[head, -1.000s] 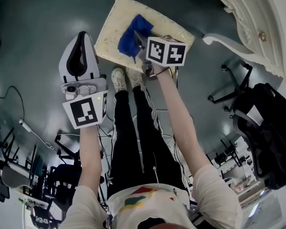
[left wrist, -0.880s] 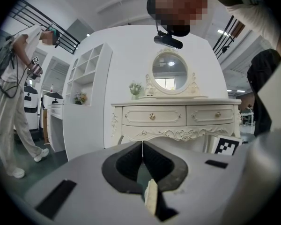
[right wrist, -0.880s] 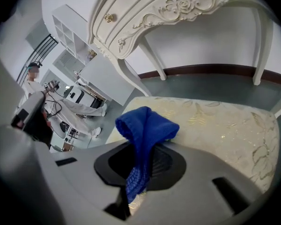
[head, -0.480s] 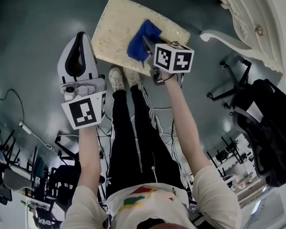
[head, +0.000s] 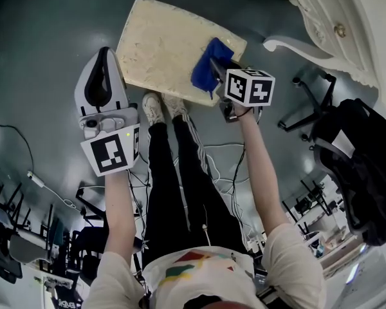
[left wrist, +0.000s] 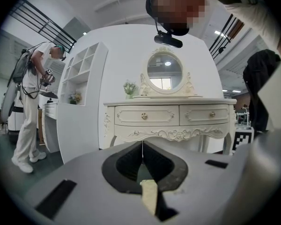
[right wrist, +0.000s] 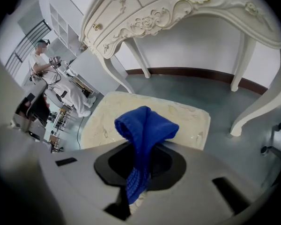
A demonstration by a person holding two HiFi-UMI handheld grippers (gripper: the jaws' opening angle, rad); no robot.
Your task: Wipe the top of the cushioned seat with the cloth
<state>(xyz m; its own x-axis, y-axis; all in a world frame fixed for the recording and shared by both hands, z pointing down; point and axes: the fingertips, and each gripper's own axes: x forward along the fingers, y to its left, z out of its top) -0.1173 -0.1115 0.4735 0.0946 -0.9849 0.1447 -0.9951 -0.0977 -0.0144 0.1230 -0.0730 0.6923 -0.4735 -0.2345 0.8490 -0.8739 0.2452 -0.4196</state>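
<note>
In the head view, the right gripper [head: 213, 64], clamped on the blue cloth [head: 204, 76], has dragged it from the middle of the cushioned seat [head: 157, 44] to the seat's right corner, just right of frame centre.

In the head view the cushioned seat [head: 161, 44] stands on the floor [head: 45, 37], just ahead of the person's shoes [head: 156, 107]. The cloth [head: 208, 69] sits over the seat's near right corner, between the jaws of the right hand-held gripper [head: 213, 68]. The left hand-held gripper [head: 103, 55] is left of the seat, over the floor beside its near left corner. The dressing table [head: 338, 28] stands right of and beyond the seat. A wheeled chair base [head: 309, 105] is below the table's edge, with a bag [head: 360, 166] farther right. In the left gripper view a shelf unit [left wrist: 82, 93] stands left of the dressing table, and another person [left wrist: 30, 97] stands left of that unit.
</note>
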